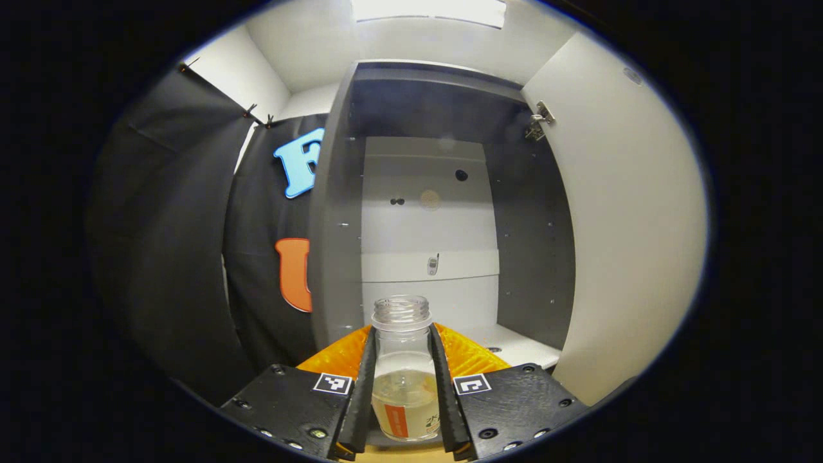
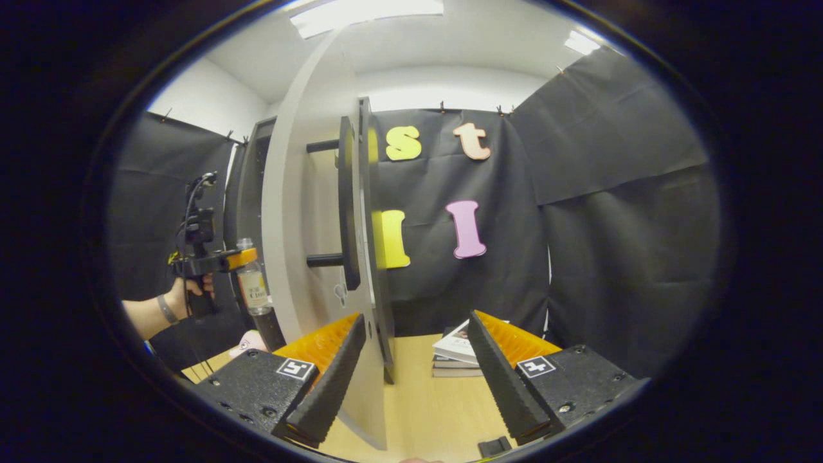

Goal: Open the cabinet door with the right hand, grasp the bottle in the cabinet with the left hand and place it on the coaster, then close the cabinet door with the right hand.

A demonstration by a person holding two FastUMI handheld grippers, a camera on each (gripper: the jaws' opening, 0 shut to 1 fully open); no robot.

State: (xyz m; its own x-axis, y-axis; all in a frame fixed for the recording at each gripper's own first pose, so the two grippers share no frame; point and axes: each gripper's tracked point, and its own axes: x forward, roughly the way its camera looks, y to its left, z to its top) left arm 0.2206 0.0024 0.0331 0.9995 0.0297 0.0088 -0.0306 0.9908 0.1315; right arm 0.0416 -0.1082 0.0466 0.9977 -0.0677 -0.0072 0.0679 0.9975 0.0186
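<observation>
The cabinet (image 1: 424,212) stands with its door (image 2: 302,212) swung wide, so the opening step looks done. The left tool (image 1: 403,386) clamps the bottle (image 1: 404,373) just outside the cabinet (uncapped, part full), while the right tool (image 2: 411,366) gapes empty astride the door's edge; coaster placement and closing remain.

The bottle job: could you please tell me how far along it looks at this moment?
Done: the cabinet door stands open. In hand: the left tool is shut on the bottle, held in front of the open cabinet; the right tool is open astride the door's edge. Left: setting the bottle on the coaster, then closing the door.
</observation>
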